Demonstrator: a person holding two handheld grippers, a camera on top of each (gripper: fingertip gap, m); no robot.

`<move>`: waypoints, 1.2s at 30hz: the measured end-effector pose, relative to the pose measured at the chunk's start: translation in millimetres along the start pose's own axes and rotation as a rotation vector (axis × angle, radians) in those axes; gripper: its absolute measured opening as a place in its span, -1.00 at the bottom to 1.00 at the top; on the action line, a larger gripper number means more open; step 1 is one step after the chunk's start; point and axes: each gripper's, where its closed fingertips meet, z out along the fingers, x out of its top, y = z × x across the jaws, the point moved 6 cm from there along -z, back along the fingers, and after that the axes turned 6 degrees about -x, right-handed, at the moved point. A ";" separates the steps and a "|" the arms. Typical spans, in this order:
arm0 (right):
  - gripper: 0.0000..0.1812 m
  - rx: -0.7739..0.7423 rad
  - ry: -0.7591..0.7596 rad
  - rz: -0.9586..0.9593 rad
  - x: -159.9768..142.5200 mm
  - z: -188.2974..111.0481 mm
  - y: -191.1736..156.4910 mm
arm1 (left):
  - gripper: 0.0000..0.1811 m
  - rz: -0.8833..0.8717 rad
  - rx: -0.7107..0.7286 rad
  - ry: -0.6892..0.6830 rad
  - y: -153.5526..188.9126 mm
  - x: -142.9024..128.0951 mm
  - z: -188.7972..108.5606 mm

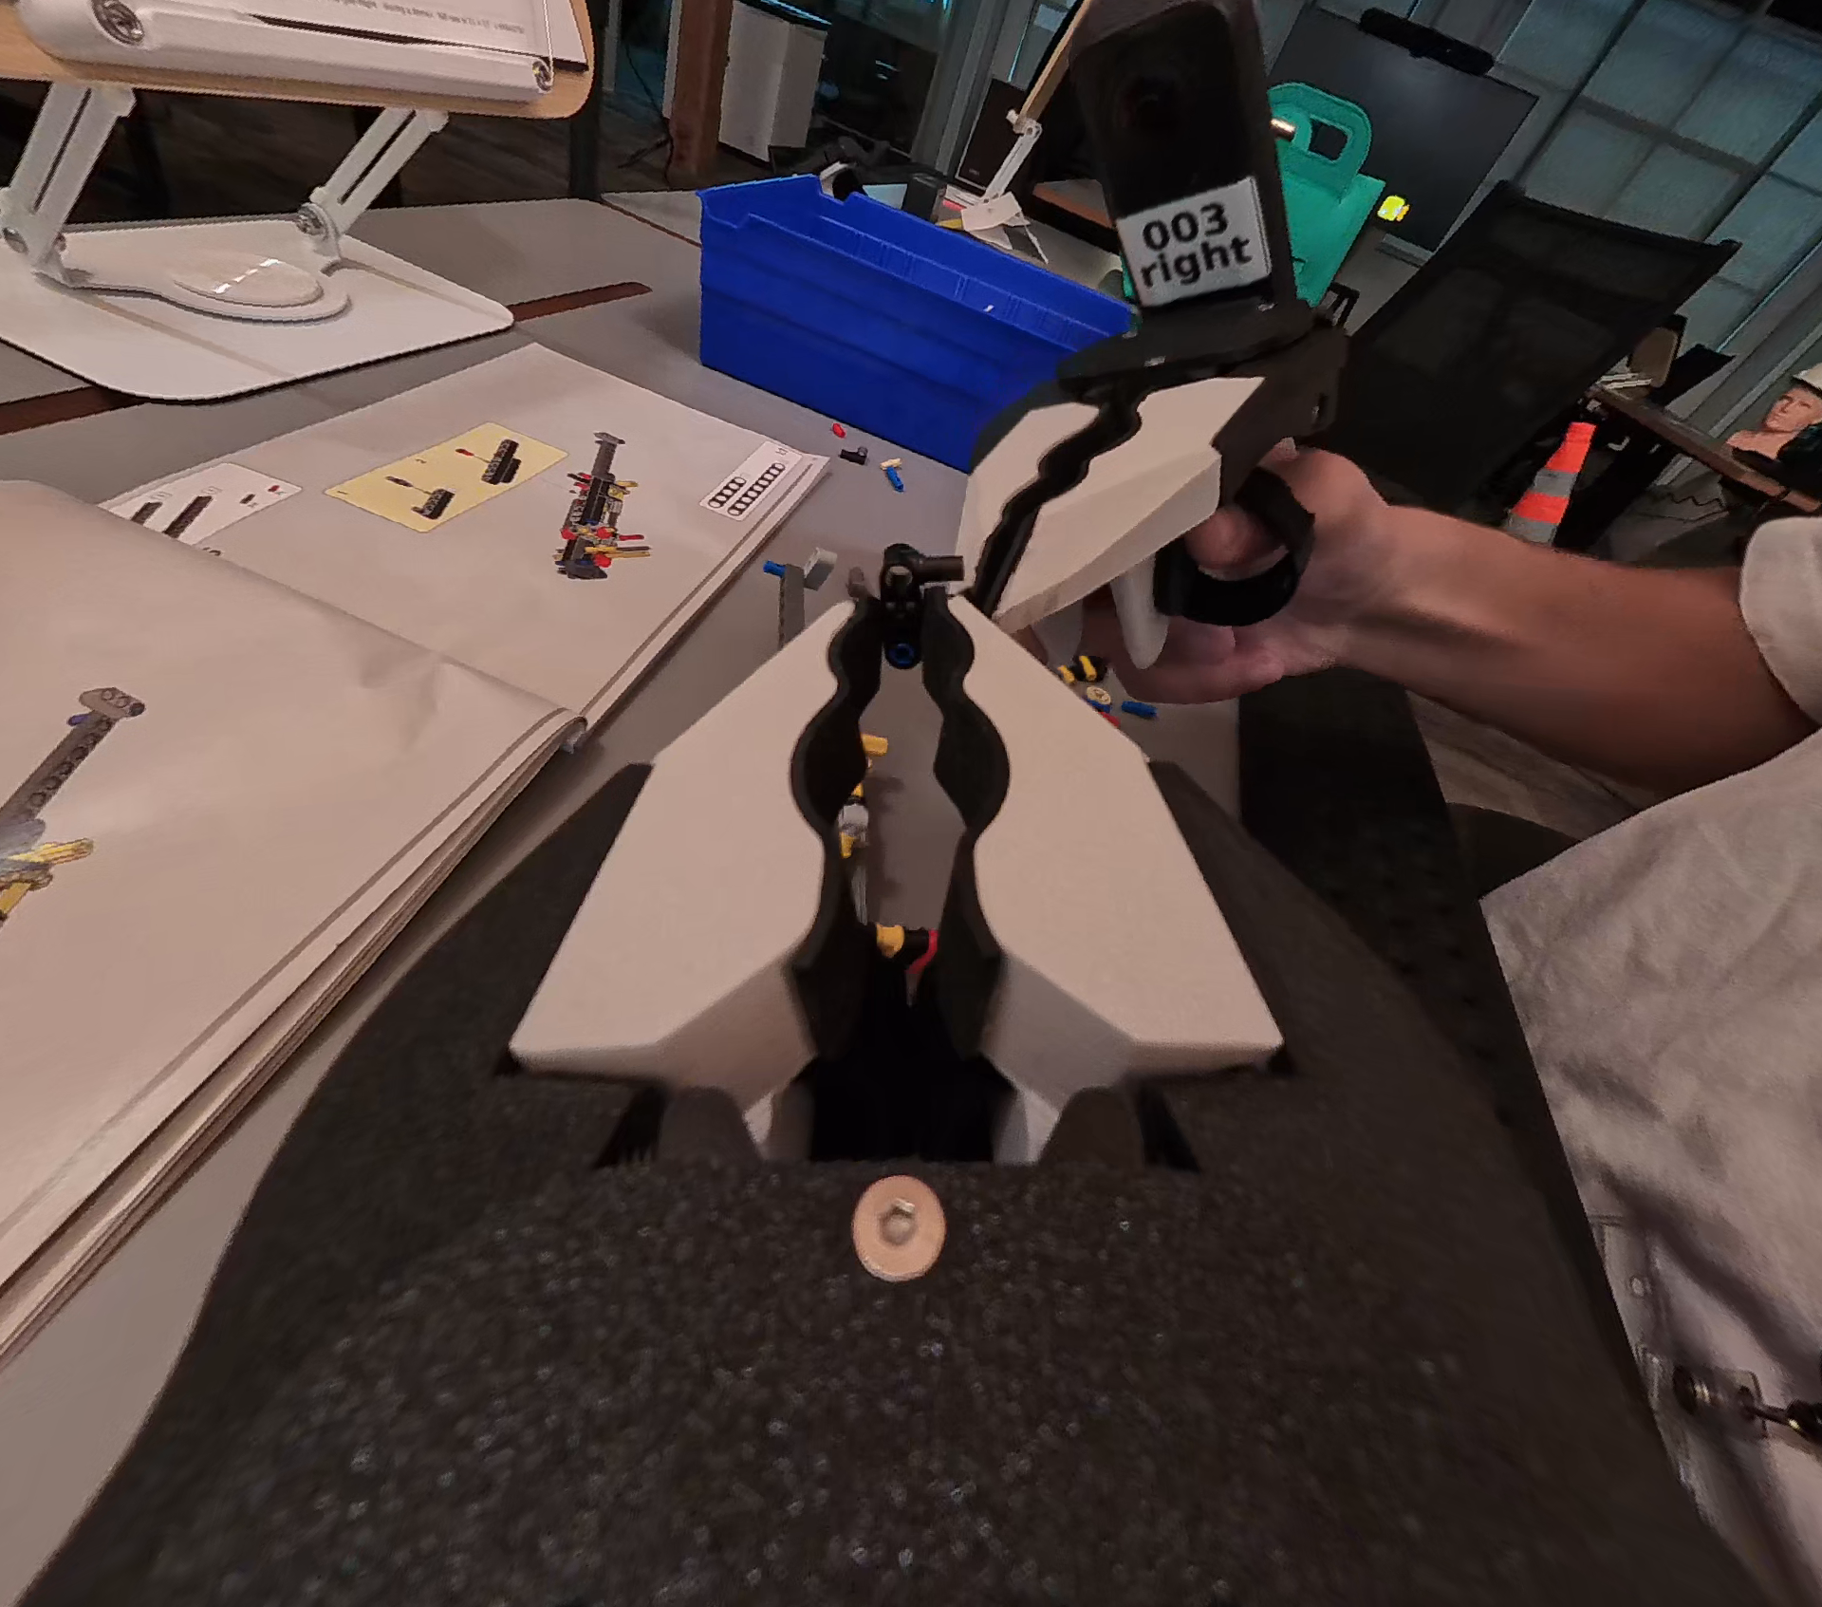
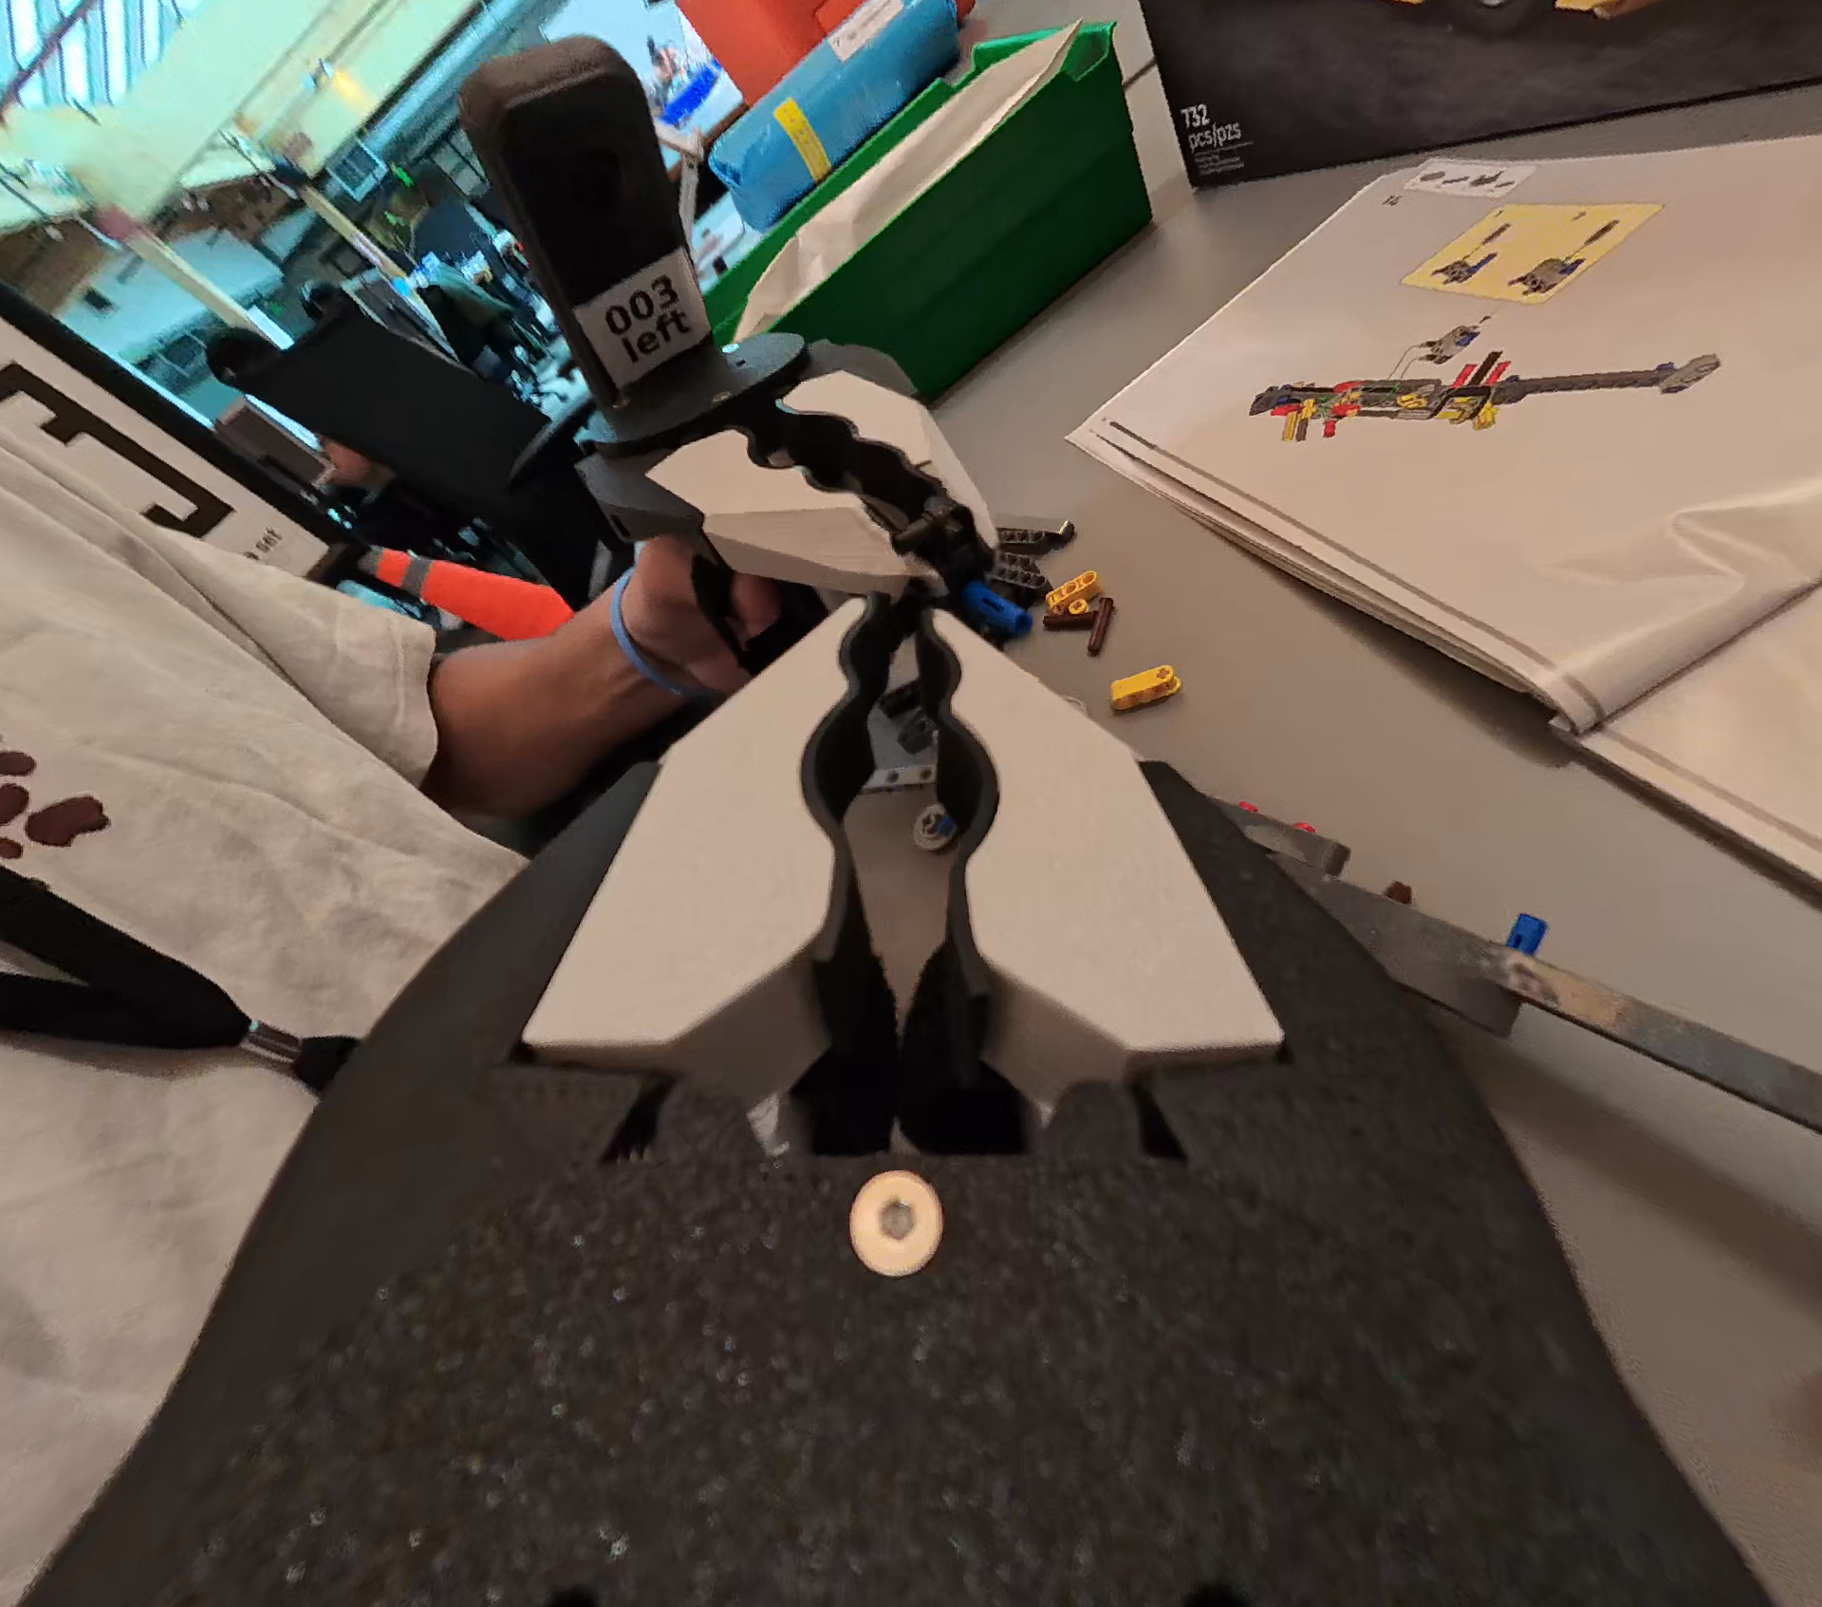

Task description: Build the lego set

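Left claw (image 1: 899,588) clenched on small black lego connector with blue pin (image 1: 902,603); right claw (image 2: 892,623) tips nearly closed, grasp indiscernible; grey tabletop (image 2: 1331,721) at 3 o'clock.

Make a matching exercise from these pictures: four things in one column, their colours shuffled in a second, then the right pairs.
Things:
1. storage bin
2. bin holding paper
3. loose connector
4. traffic cone

Colours:
A. yellow
B. orange
C. blue
D. green

Pairs: 1-C, 2-D, 3-A, 4-B
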 end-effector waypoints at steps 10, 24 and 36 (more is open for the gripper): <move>-0.96 -0.245 0.286 -0.173 -19.4 -65.7 16.9 | -0.93 -0.012 0.014 0.027 -3.4 4.4 -4.8; -0.97 -0.251 0.190 -0.291 -15.6 -9.7 -14.8 | -0.93 -0.036 -0.053 0.042 7.2 1.6 4.5; -0.97 -0.247 0.182 -0.269 -14.8 -9.8 -14.7 | -0.93 -0.032 -0.053 0.042 7.1 1.8 4.3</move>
